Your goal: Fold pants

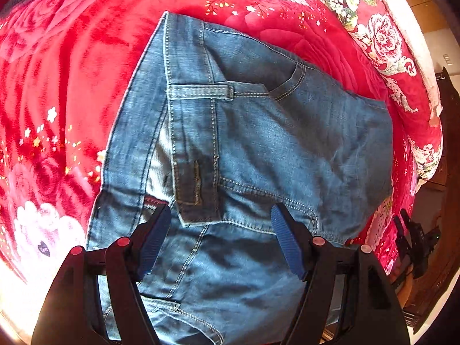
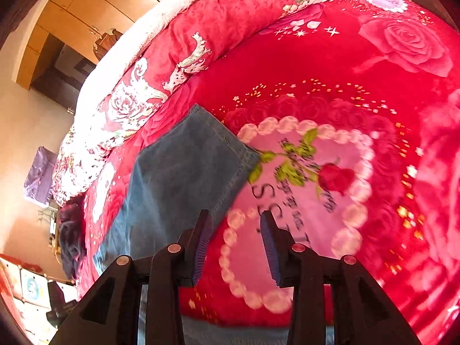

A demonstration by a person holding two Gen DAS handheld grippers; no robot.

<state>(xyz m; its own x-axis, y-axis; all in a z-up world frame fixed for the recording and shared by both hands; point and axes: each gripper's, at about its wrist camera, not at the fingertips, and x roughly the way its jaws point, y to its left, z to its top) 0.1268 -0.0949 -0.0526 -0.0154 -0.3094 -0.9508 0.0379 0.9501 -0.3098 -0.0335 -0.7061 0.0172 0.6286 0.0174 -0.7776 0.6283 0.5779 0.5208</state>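
Note:
Blue denim pants [image 1: 258, 143] lie on a red floral blanket [image 1: 72, 72], waistband and belt loops toward the left, a pocket seam near the middle. My left gripper [image 1: 221, 224] hovers open just above the waist area, its blue pads apart, holding nothing. In the right wrist view a folded leg of the pants [image 2: 184, 172] lies left of centre on the blanket. My right gripper [image 2: 235, 230] is open and empty, above the blanket's pink heart print [image 2: 310, 189], just right of the denim edge.
The bed's rolled blanket edge [image 2: 161, 66] runs along the left. Wooden cabinets [image 2: 86, 5] and a beige wall stand beyond it. Dark furniture [image 1: 431, 244] shows at the right of the left wrist view.

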